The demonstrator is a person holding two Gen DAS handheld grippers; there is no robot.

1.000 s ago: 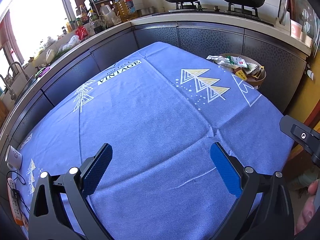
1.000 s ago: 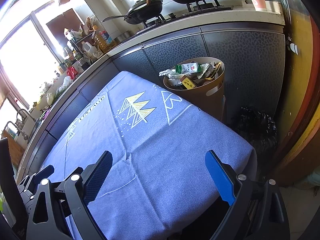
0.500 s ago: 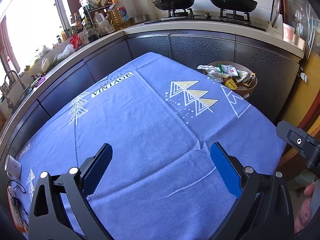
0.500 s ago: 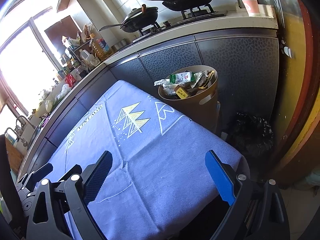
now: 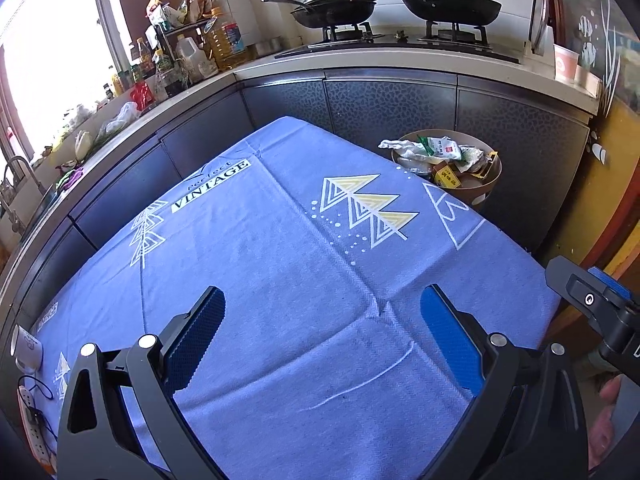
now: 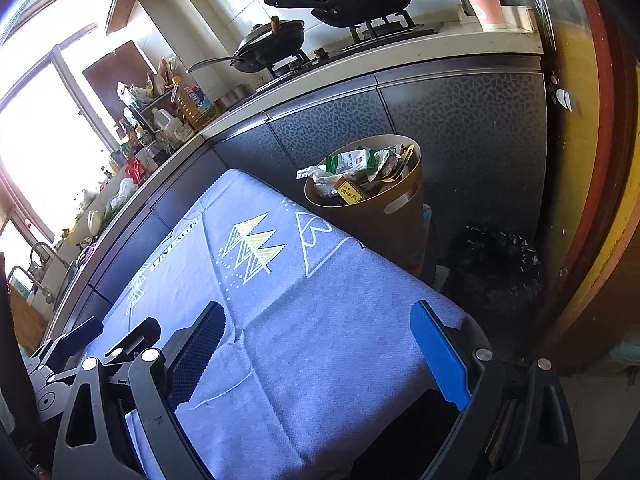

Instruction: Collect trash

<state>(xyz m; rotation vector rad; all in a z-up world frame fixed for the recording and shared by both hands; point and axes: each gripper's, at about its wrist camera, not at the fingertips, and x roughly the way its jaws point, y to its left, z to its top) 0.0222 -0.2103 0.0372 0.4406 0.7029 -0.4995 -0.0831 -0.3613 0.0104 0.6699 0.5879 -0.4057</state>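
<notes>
A round brown trash bin (image 5: pixel 480 190) (image 6: pixel 404 220) stands on the floor beyond the table's far right corner, heaped with wrappers, crumpled paper and a yellow box. The blue tablecloth (image 5: pixel 280 264) (image 6: pixel 304 332) shows no loose trash on it. My left gripper (image 5: pixel 322 322) hovers open above the near part of the cloth with nothing between its fingers. My right gripper (image 6: pixel 318 330) is open and empty too, over the table's near right edge. The right gripper's body (image 5: pixel 592 304) shows at the right of the left wrist view.
Dark cabinets (image 5: pixel 384 104) wrap the table's far and left sides. Two black pans (image 5: pixel 448 4) sit on the stove. Bottles (image 5: pixel 224 40) crowd the counter corner. A black bag (image 6: pixel 496 268) lies on the floor beside the bin. A power strip (image 5: pixel 34 428) hangs at the left.
Both grippers have pulled back and up from the table, so the bin and cabinets look further off. Both stay open and empty.
</notes>
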